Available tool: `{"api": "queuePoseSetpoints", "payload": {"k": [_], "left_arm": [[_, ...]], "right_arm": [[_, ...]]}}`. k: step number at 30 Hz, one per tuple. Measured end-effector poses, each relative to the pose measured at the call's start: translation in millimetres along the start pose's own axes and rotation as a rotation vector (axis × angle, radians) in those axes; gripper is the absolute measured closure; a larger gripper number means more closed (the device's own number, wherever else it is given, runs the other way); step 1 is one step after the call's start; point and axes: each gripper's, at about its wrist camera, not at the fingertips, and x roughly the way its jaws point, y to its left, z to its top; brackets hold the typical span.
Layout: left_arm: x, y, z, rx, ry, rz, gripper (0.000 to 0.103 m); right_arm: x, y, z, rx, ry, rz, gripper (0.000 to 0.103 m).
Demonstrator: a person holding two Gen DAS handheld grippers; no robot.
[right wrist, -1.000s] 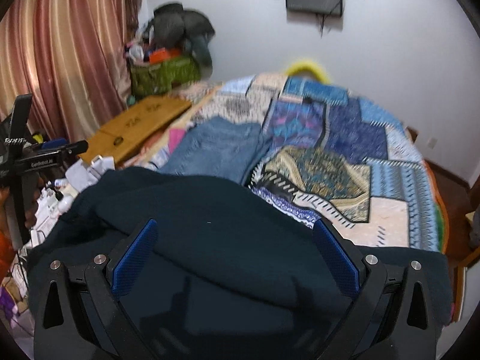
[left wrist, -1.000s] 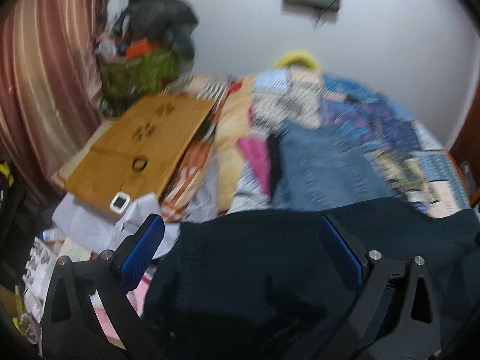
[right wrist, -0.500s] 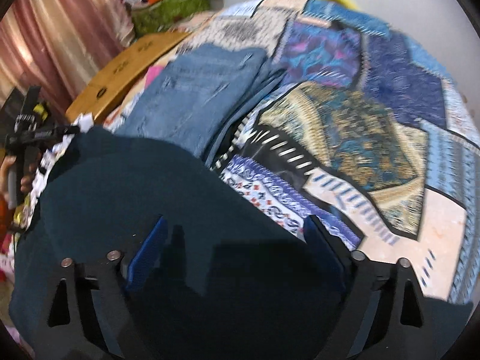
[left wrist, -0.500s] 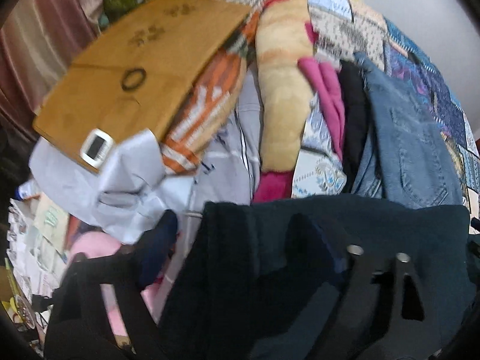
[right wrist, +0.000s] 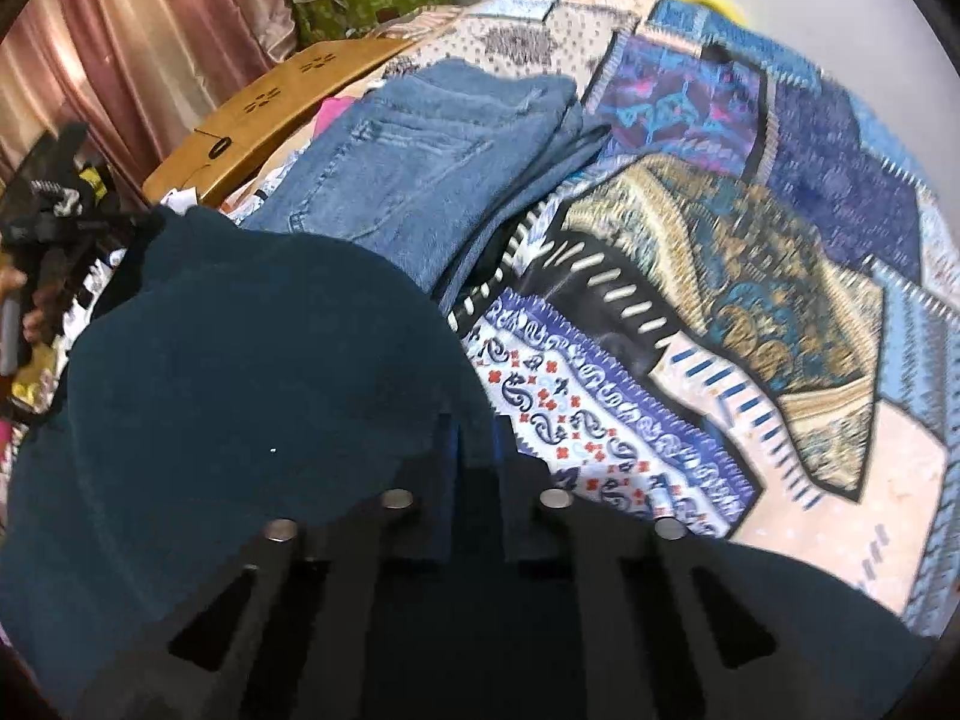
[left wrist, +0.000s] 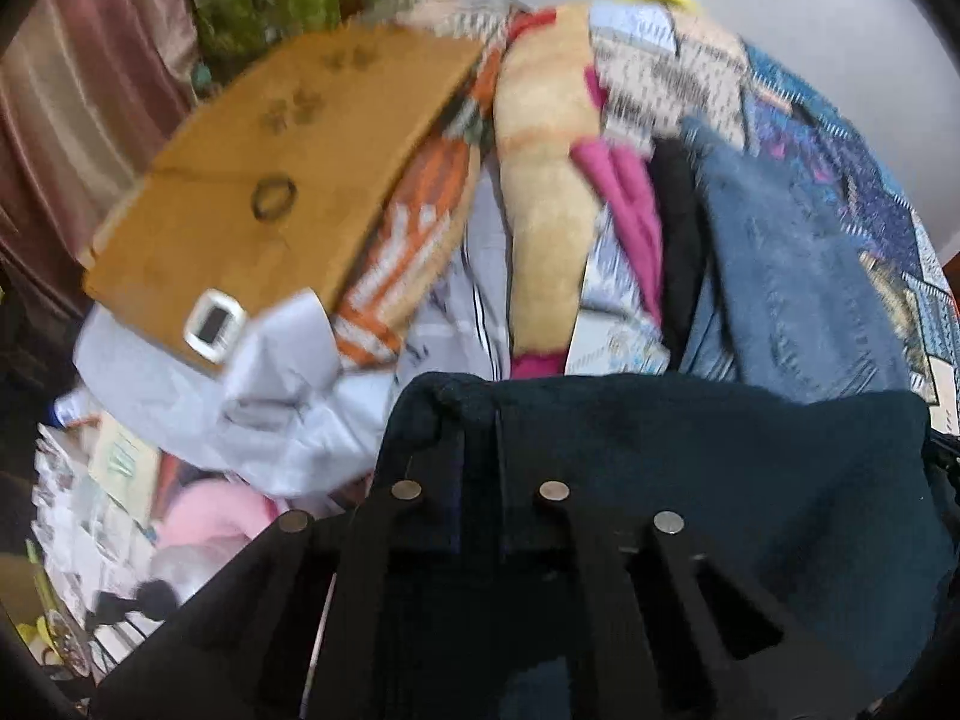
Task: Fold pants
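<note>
On the patchwork bed (right wrist: 780, 312), both claws, wide a second ago, now clenched on dark pants (right wrist: 240, 360): left claw (left wrist: 480, 438), right claw (right wrist: 477, 438)

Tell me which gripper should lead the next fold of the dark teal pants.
Neither clearly: left gripper and right gripper have both just closed on the dark teal pants. Probably move them together.

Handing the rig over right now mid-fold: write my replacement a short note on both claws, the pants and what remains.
Left claw: jaws have just closed, pinching the dark teal pants at their near-left edge.
Right claw: jaws have just closed, pinching the same pants at the right edge.
Pants lie bunched on the patchwork bedspread, in front of the folded jeans.
Done: both edges gripped.
Left: lift, spread flat, fold; no fold visible yet.
</note>
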Motion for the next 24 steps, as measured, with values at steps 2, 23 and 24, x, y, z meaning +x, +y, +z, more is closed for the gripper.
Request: {"api": "queuePoseSetpoints", "payload": {"k": [2,23,24], "left_arm": [[-22.8,-1.8,8.5,0.011,-0.065,0.032,0.095],[-167.0,10.4,-79.3,0.111,-0.299,0.058,0.095],[-171.3,13.2,-90.5,0.110,-0.300,0.061,0.095]], "right_arm": [[-13.2,1.2,6.7,-0.010,-0.043,-0.036,0.096],[-130.9,59.2,-60.8,-0.002,-0.250,-0.038,0.100],[-134.8,63.1,-67.5,0.002,-0.253,-0.030,0.100]]}}
